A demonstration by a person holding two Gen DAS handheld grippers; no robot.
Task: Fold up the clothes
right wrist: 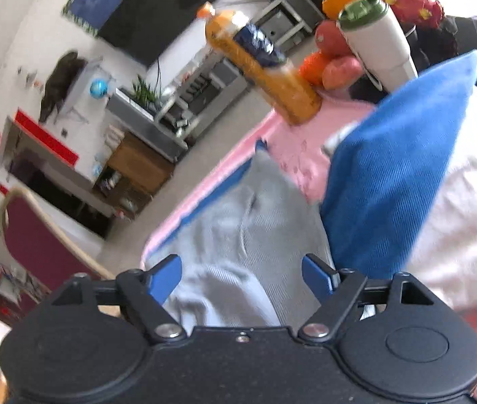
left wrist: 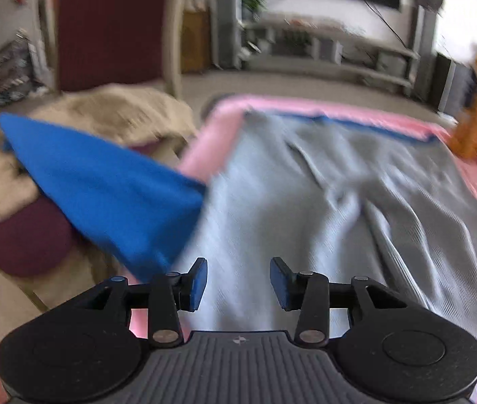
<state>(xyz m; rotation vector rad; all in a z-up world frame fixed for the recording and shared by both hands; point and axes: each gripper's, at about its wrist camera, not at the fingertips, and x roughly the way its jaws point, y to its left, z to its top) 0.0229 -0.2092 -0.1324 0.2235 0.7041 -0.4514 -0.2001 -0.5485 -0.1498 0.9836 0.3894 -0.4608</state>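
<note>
I find the grey ribbed knit garment spread flat on the pink-covered surface, with blue fabric at its left. Left tool and right tool are both spread, holding nothing. The garment looks soft, light and limp; I judge its edges or corners the best hold.

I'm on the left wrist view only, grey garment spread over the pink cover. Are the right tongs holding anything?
Observer: No. The right tongs are open and empty, with the grey garment showing between them.
Operator: What's that orange blur at my far right?
Observer: An orange bottle with a blue label, standing on the pink cover.
Operator: Anything next to it?
Observer: A white tumbler with a green lid, beside piled fruit.
</note>
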